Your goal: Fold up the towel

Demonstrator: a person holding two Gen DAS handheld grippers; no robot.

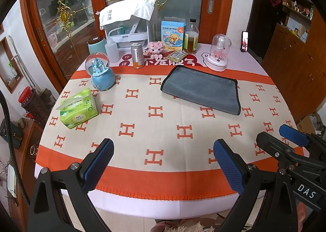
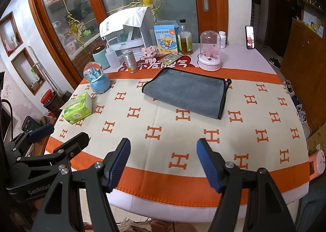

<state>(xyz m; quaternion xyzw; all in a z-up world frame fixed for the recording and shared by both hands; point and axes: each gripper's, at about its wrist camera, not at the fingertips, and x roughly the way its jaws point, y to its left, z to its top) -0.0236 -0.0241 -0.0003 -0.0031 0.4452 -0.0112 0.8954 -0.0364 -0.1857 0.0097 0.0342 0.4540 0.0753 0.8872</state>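
both tools (image 1: 163, 162) (image 2: 163, 162) gape; plush grey towel (image 1: 200, 91) lies folded.

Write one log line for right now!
towel: folded, on table | left gripper: open, empty | right gripper: open, empty | contact: none

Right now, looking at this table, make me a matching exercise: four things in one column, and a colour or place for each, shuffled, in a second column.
Things:
1. towel
2. tissue pack
3. snow globe
4. phone

Descriptions:
A. green, near the table's left edge
B. propped upright at the far right corner
C. grey with black trim, lying folded
D. blue base with a castle inside

Pairs: 1-C, 2-A, 3-D, 4-B
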